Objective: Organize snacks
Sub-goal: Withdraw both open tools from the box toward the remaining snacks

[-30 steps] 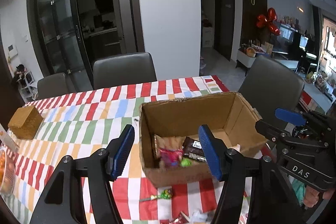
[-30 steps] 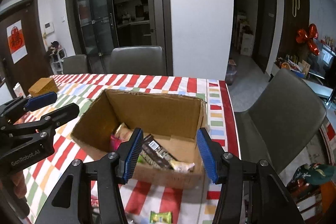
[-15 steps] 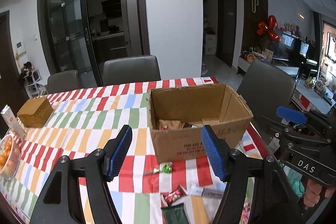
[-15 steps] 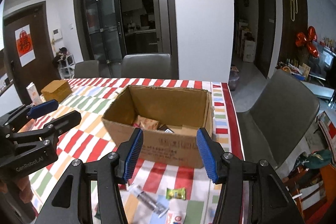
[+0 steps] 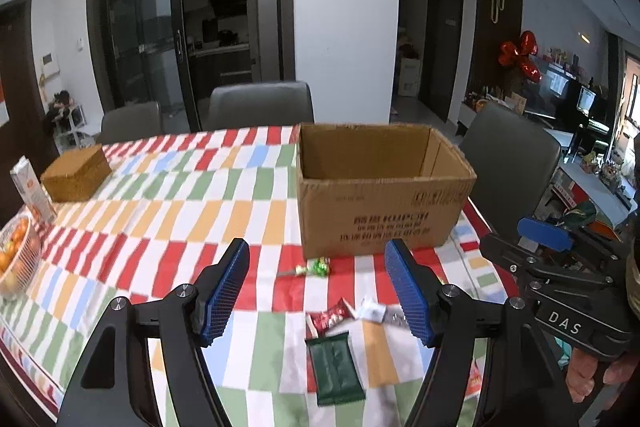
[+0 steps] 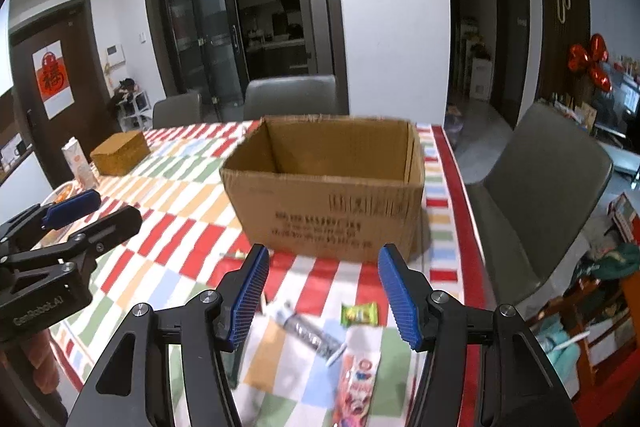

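Note:
An open cardboard box [image 5: 380, 199] stands on the striped tablecloth [image 5: 168, 211]; it also shows in the right wrist view [image 6: 332, 199]. Its inside is hidden from here. Loose snacks lie in front of it: a green candy [image 5: 316, 267], a red wrapper [image 5: 330, 319], a white wrapper [image 5: 374, 311], a dark green bar [image 5: 336, 367], a yellow-green candy [image 6: 359, 313], a silver packet [image 6: 310, 335] and a pink-white packet [image 6: 358, 375]. My left gripper [image 5: 318, 291] is open and empty above the snacks. My right gripper [image 6: 324, 299] is open and empty, too.
A brown woven box [image 5: 76, 173], a carton [image 5: 32, 189] and a fruit bowl [image 5: 16, 259] sit at the table's left. Grey chairs stand behind [image 5: 260, 105] and to the right [image 5: 512, 163] of the table. The table's right edge [image 6: 460, 227] is close.
Both grippers have pulled back and down from above the box toward the near table edge. The box's contents are no longer visible; the loose snacks have come into view. Both stayed open.

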{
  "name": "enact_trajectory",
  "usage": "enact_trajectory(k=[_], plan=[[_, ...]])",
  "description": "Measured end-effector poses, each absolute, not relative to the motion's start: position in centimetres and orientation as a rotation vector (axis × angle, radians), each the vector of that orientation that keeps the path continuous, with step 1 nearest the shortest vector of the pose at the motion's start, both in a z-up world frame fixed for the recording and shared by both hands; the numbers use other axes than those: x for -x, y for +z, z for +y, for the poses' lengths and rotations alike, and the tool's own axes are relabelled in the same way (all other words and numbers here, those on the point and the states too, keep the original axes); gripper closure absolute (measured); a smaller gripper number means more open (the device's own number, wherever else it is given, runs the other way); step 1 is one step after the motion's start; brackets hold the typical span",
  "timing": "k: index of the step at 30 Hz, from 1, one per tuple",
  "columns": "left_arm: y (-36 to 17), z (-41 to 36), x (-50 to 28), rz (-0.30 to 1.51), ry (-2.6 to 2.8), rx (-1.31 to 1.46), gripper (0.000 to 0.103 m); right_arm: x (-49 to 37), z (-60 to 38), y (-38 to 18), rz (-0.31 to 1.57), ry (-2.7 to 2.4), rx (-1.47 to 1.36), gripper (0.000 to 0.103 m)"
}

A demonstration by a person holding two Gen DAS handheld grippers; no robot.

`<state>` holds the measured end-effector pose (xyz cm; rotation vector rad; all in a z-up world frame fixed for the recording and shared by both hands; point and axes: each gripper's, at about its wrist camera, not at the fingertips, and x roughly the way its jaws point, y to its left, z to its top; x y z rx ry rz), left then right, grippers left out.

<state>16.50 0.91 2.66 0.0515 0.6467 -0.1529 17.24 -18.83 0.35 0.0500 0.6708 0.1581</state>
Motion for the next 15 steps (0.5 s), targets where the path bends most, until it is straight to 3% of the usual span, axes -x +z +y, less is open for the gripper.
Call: enact_trajectory(k=[15], plan=[[-3.5,1.5,-15.4,0.801,-0.134,-0.031,0.033,-15.6,-18.2,-5.3,0.830,0.142,-0.055,0.045]])
